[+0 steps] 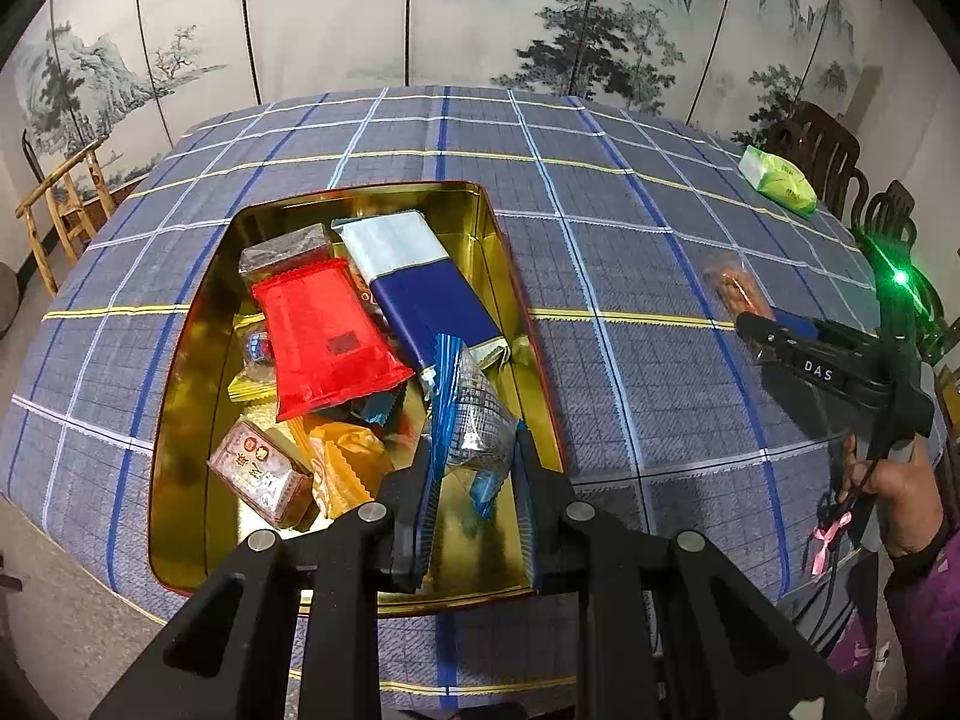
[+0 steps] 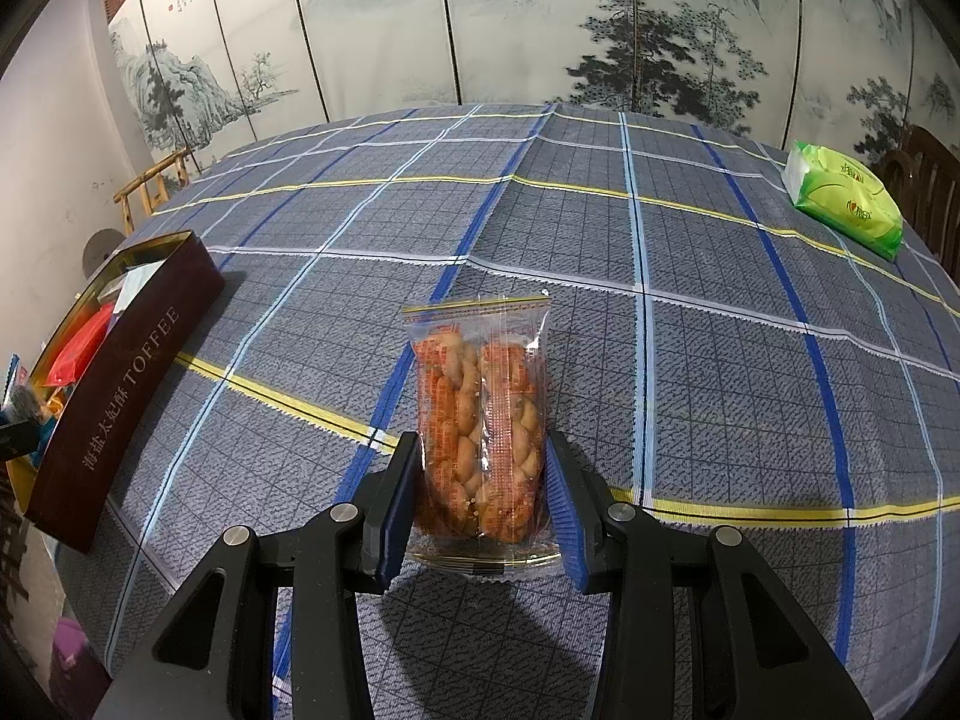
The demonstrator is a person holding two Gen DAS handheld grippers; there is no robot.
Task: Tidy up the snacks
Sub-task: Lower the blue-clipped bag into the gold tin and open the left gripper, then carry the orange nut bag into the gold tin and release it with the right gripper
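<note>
Left wrist view: your left tongs [image 1: 465, 480] are clenched on a crinkly blue-and-silver foil packet [image 1: 474, 420] hanging over the gold-lined tin [image 1: 180, 420]. Lower it into the bare corner beside the slick red wrapper [image 1: 324, 336] before letting go.

Right wrist view: your right tongs [image 2: 483, 498] grasp a clear, soft bag of twisted fried dough [image 2: 480, 420] above the checked surface [image 2: 720, 360]. Squeeze lightly, since the twists look brittle, and carry it to the maroon toffee tin [image 2: 126, 396].

One gold-lined toffee tin [image 1: 180, 372] holds roughly nine wrapped snacks, while beside that tin lie one clear bag of fried twists [image 2: 480, 420] and one green tissue pack [image 2: 846, 198].
</note>
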